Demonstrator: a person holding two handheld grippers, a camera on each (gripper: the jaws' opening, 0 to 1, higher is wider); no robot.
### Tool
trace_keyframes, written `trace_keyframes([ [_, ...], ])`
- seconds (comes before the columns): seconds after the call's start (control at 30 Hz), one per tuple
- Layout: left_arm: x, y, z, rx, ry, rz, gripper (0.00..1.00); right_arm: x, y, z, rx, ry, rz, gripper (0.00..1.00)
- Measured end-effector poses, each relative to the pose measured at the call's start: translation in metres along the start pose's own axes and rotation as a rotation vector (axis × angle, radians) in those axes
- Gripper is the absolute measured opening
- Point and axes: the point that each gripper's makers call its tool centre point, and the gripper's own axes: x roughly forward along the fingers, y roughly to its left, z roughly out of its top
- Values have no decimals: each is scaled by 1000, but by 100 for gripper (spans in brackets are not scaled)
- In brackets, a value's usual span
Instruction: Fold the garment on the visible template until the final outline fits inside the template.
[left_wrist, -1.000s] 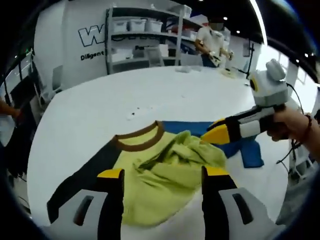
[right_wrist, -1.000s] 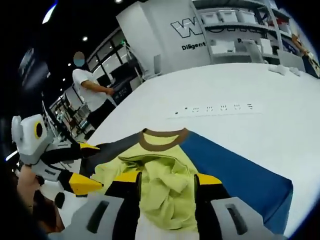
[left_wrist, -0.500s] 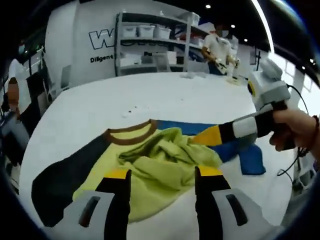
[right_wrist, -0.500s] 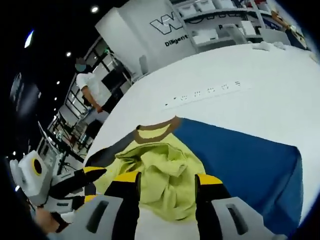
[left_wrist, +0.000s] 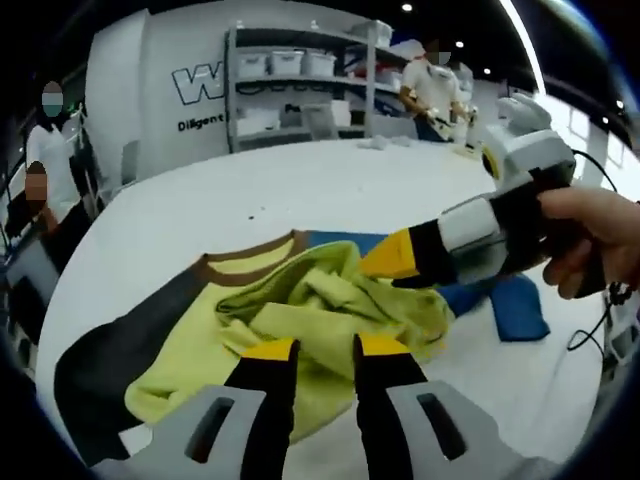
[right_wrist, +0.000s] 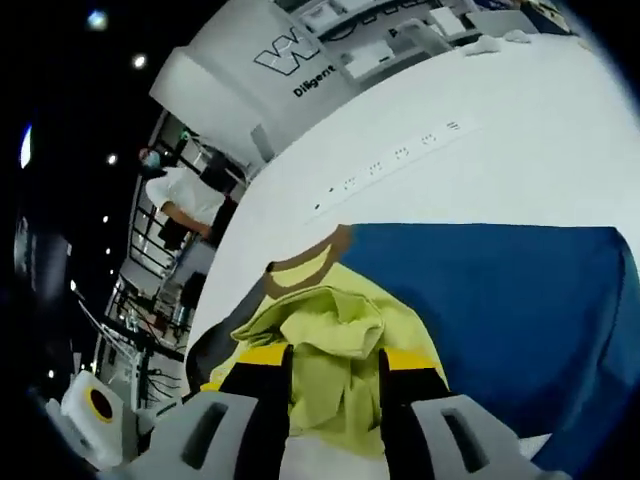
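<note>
Both tongs, left and right, have narrowed over the garment.

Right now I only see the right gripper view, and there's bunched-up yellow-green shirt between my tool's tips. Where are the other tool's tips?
Observer: In the left gripper view, the left tool has its tips over the near edge of the yellow-green shirt, with a narrow gap between them.
Operator: Does the blue part end somewhere? It runs off my picture.
Observer: Yes. Its end lies flat on the white table, beyond your tool.
Operator: What does my tool look like from there?
Observer: The right tool comes in from the side with its yellow tips at the crumpled heap, and a hand is holding it.
</note>
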Motion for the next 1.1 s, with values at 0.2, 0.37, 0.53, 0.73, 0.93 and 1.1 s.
trace_keyframes([
  [0.2,1,3,-4,-8,12,-1,3,2,-4,7,-42,-8,-12,4],
  [0.37,-4,6,-2,-23,7,-9,0,1,-5,11,-67,-14,-15,0],
  [0.53,-16,10,4,-18,-13,-16,0,-7,-4,12,-120,-17,-19,0],
  [0.73,-34,21,15,5,-41,-12,0,-23,3,16,-209,-28,-7,0],
  [0.93,-54,32,23,2,-68,-7,0,-47,18,19,-286,-36,22,0],
  [1.1,-74,36,33,-9,-120,-38,0,-67,30,23,-349,-38,48,0],
])
